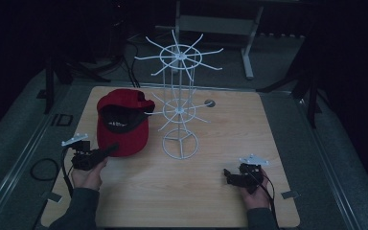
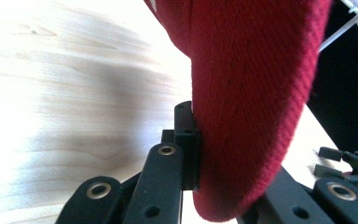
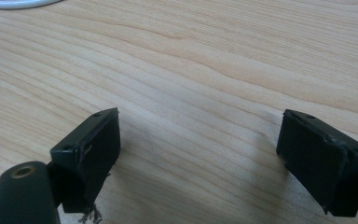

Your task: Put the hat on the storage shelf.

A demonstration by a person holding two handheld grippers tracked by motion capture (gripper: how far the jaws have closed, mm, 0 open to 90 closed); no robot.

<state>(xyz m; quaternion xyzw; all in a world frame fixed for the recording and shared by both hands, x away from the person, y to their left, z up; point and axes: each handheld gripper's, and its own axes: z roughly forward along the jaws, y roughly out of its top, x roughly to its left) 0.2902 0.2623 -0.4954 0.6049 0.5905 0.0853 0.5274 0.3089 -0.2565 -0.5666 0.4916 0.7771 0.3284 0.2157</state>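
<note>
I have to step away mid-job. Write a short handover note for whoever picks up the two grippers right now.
Left gripper: jaws closed on the brim of the red cap, as the left gripper view shows.
Right gripper: open, holding nothing, low over the table at the near right.
Cap: lies upside down on the table, left of the white wire rack, its back touching or just short of a lower hook.
Done: cap gripped.
Left, probably: lift the cap and hang it on one of the rack's hooks; none holds anything yet.
</note>
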